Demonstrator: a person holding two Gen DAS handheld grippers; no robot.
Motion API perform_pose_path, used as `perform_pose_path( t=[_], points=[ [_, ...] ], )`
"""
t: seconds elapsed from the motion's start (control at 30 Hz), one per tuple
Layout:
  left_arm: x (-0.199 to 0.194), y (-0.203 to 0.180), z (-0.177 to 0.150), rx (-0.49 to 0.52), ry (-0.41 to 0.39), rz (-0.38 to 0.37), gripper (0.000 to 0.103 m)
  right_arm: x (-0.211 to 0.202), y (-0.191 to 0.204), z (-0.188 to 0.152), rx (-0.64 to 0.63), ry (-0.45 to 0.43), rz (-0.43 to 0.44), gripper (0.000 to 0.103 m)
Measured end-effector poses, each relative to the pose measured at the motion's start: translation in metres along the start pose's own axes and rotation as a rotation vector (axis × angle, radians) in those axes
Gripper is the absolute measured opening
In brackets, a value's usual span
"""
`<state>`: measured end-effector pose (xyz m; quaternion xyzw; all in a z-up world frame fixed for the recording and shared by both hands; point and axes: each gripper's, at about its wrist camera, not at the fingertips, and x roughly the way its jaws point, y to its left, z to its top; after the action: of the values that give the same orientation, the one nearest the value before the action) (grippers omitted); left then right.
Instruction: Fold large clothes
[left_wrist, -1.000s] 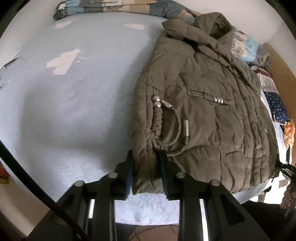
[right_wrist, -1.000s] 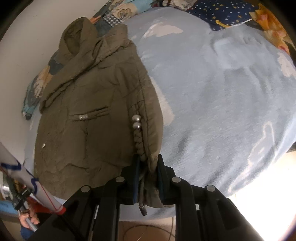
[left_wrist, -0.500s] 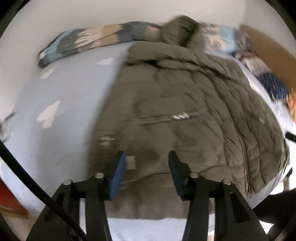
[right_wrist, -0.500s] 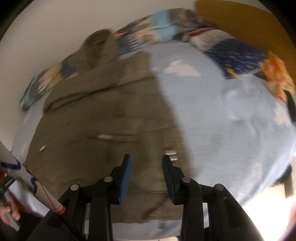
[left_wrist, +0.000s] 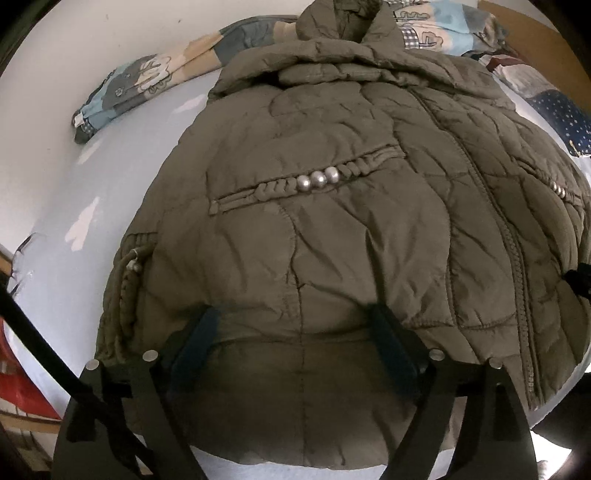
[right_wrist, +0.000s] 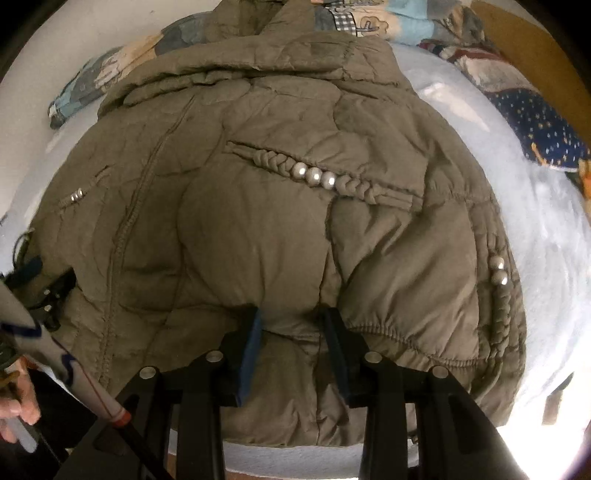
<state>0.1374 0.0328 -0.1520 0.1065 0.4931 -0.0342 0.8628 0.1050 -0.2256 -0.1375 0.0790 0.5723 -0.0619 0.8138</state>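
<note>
A second ago each claw pinched a side edge of the olive jacket (left_wrist: 332, 229); now, with the jacket lying spread on the bed (left_wrist: 92, 177), both point steeply down over its hem, the left claw (left_wrist: 295, 317) opening wide, the right claw (right_wrist: 293, 317) parted and empty.

My left tool (left_wrist: 295, 328) no longer pinches the jacket (left_wrist: 332, 240) edge; its jaws are opening over the hem. My right tool (right_wrist: 293, 332) has let go too, now above the front panel.
</note>
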Motion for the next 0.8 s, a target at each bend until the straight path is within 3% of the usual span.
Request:
perform_pose_path(
  t=[0.4, 0.6, 0.73, 0.8],
  points=[
    [-0.004, -0.002, -0.013, -0.047, -0.034, 0.055, 0.096, -0.001, 0.004, -0.003, -0.008, -0.013, -0.030, 0.040],
    [-0.005, -0.002, -0.008, -0.088, 0.027, 0.079, 0.096, -0.002, 0.010, -0.003, -0.016, -0.014, -0.069, 0.041],
    [-0.007, -0.004, -0.019, -0.077, -0.059, 0.089, 0.098, -0.001, 0.013, -0.003, -0.021, -0.011, -0.095, 0.042],
    [-0.006, -0.006, -0.019, -0.073, -0.066, 0.105, 0.099, 0.000, 0.014, -0.002, -0.023, -0.010, -0.103, 0.043]
  ],
)
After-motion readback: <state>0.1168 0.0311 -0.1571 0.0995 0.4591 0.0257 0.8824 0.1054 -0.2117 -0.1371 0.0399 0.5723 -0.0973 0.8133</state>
